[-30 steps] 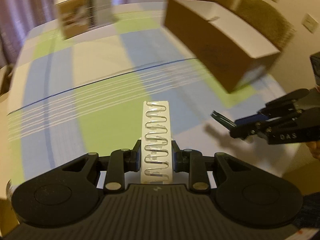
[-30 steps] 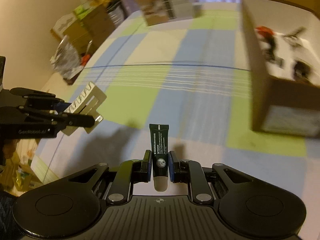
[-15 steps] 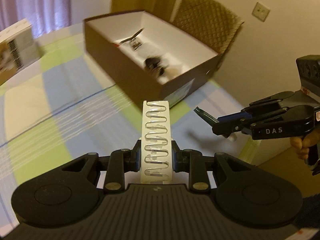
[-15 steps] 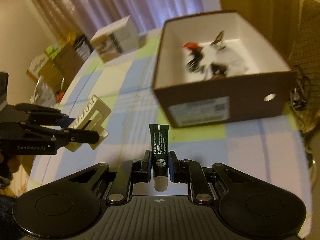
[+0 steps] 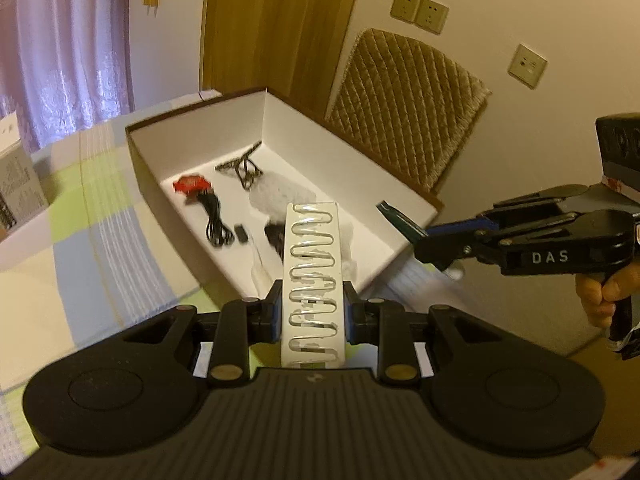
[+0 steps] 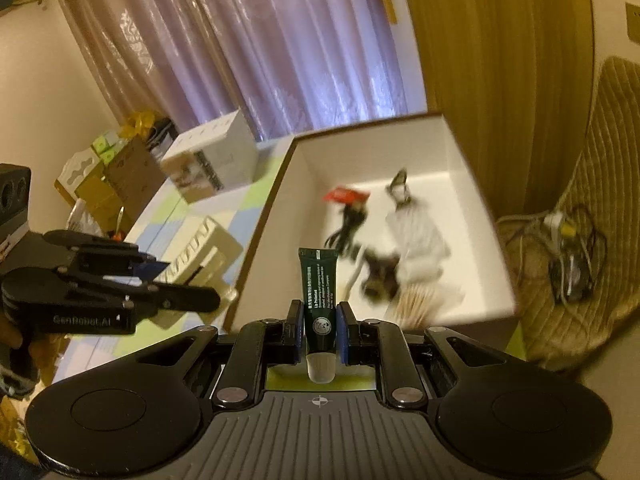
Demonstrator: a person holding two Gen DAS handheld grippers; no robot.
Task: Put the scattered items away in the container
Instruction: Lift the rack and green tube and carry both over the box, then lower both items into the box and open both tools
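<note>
Left gripper (image 5: 311, 312) clamped on a cream hair claw clip (image 5: 313, 280), right gripper (image 6: 319, 330) pinching a dark green tube (image 6: 318, 294) cap-down, open white-lined box (image 6: 472, 184) just ahead of both jaws, small items on its floor

You have two grippers, the left gripper (image 5: 311, 312) and the right gripper (image 6: 319, 330), each clamping one item: one cream hair claw (image 5: 313, 280) and one dark green tube (image 6: 319, 300). One open box (image 5: 192, 216) sits on the table, with two wall socket plates (image 5: 418, 11) behind it.
</note>
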